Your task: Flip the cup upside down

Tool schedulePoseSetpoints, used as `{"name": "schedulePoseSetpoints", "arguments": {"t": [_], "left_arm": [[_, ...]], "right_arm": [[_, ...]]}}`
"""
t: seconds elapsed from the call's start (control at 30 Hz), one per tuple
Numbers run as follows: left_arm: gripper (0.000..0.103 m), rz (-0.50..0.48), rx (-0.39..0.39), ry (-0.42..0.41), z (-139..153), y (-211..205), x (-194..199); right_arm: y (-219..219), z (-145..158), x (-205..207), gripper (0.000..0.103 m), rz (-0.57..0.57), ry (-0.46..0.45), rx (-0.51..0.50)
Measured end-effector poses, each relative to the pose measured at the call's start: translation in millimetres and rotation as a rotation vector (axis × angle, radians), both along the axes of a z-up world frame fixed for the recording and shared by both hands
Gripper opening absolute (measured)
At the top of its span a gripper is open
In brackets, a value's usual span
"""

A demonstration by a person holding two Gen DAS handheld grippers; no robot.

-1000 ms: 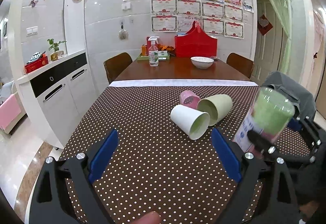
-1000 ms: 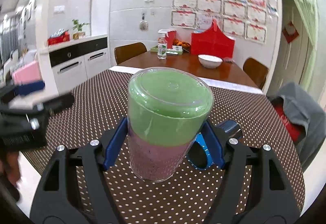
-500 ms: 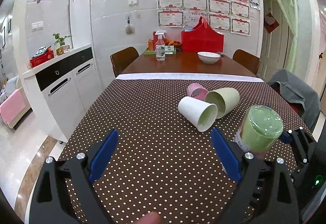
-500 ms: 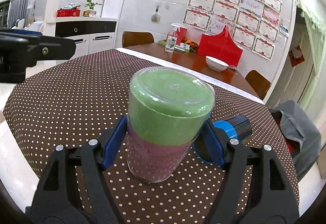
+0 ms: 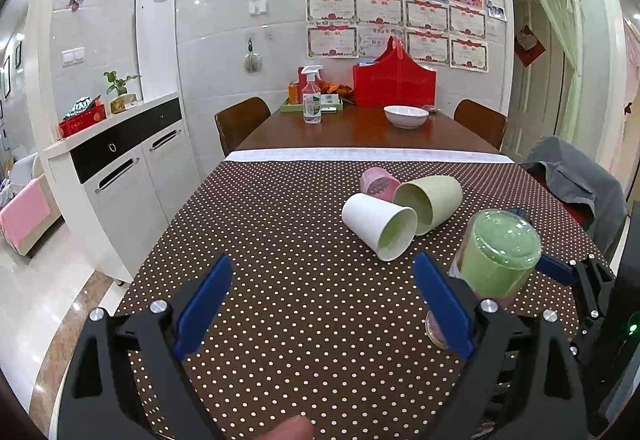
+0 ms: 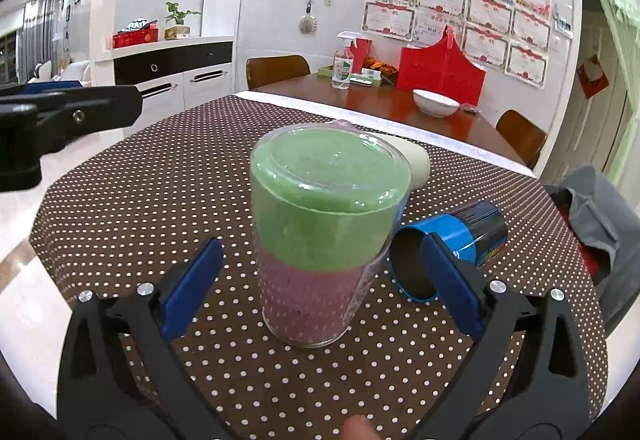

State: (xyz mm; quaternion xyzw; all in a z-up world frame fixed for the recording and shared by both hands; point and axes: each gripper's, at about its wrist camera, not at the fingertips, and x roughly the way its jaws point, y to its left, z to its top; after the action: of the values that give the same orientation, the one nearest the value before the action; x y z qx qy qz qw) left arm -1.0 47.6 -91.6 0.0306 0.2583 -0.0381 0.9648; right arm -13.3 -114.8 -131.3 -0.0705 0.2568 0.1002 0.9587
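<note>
A clear plastic cup (image 6: 324,236) with a green upper band and a purple lower band stands upside down on the dotted tablecloth, wide rim on the cloth. My right gripper (image 6: 320,280) is open, its blue pads apart on either side of the cup with a gap on each side. The same cup shows in the left wrist view (image 5: 496,260) at the right. My left gripper (image 5: 320,304) is open and empty over bare cloth, left of the cup.
A white cup (image 5: 380,226), a pale green cup (image 5: 430,196) and a pink cup (image 5: 378,182) lie on their sides mid-table. A blue can (image 6: 452,244) lies beside the clear cup. A grey jacket (image 5: 576,180) hangs over a chair at the right. A bowl (image 5: 406,116) stands farther back.
The right gripper has lowered the cup onto the cloth and opened its jaws off it. The left gripper has stayed open and nearly still.
</note>
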Motion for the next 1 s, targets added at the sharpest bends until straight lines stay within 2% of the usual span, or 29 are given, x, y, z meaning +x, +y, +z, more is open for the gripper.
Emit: {"name": "schedulePoseSetpoints", "arguments": {"t": [0.3, 0.57, 0.9, 1.0], "left_arm": [[0.091, 0.025, -0.006, -0.061, 17.8, -5.5, -20.6], [0.091, 0.036, -0.009, -0.125, 32.0, -16.6, -38.4], [0.091, 0.04, -0.017, -0.182, 44.0, -30.5, -54.2], [0.091, 0.038, -0.016, -0.195, 48.0, -35.6, -58.3]], "right_arm": [[-28.9, 36.4, -12.2, 0.097, 0.002, -0.01, 0.131], [-66.7, 77.0, -32.1, 0.097, -0.056, -0.074, 0.259], [-84.1, 107.0, -50.7, 0.097, -0.136, -0.152, 0.281], [-83.7, 111.8, -55.8, 0.097, -0.174, -0.163, 0.252]]}}
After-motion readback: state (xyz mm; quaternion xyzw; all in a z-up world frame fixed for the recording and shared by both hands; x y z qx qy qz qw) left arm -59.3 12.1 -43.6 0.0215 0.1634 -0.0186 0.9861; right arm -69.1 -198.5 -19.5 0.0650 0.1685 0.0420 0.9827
